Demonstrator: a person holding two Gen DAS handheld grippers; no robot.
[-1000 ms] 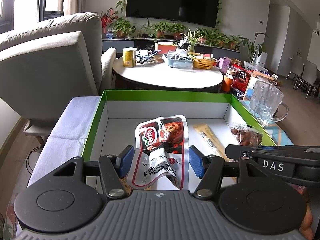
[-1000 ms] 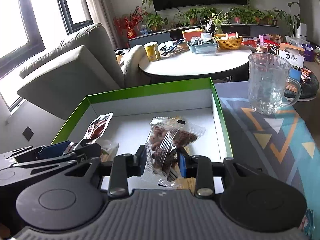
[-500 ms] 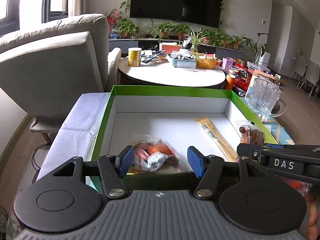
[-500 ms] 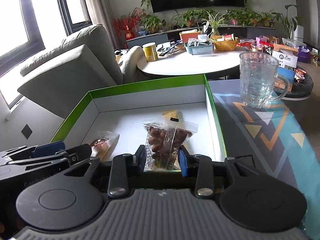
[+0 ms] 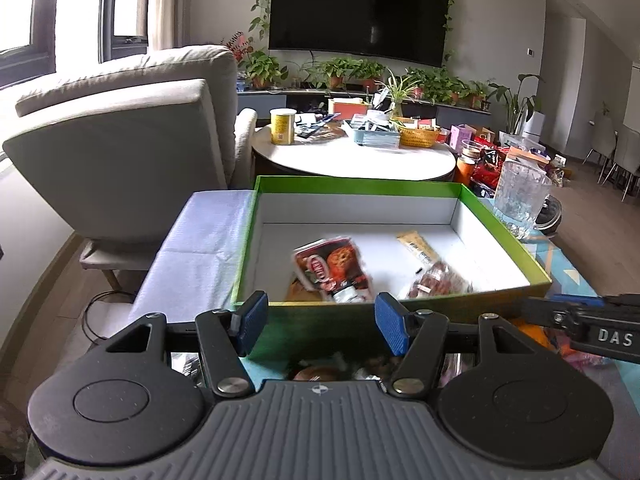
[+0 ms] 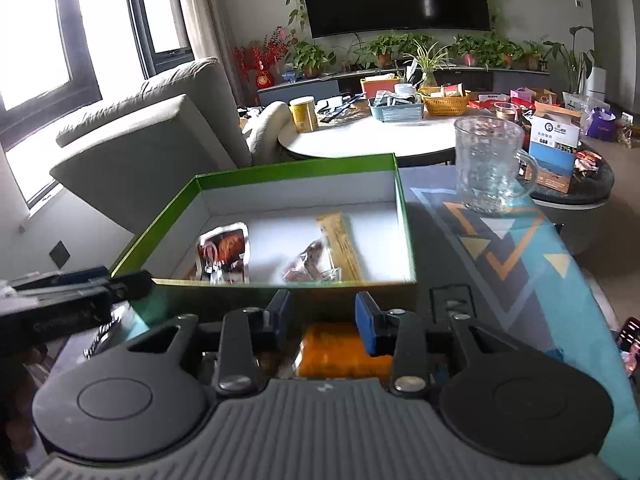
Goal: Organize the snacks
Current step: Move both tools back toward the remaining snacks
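A green box (image 5: pixel 504 224) with a white inside holds a red snack packet (image 5: pixel 332 268), a clear bag of brown snacks (image 5: pixel 436 282) and a tan stick packet (image 5: pixel 418 246). The box (image 6: pixel 160 216) and the same packets show in the right wrist view: red packet (image 6: pixel 224 250), brown bag (image 6: pixel 308 266), tan stick (image 6: pixel 340 240). My left gripper (image 5: pixel 318 322) is open and empty, in front of the box's near wall. My right gripper (image 6: pixel 324 316) is open and empty, above an orange packet (image 6: pixel 340 346) on the table. More packets (image 5: pixel 320 372) lie under the left gripper.
A glass mug (image 6: pixel 490 164) stands on the patterned tablecloth (image 6: pixel 520 248) right of the box. A grey armchair (image 5: pixel 120 140) is at the left. A round white table (image 5: pixel 360 156) with a yellow can and baskets is behind the box.
Both grippers let go of their packets into the box and pulled back toward me. The red packet and the brown bag now lie in the box. The right jaws opened wider.
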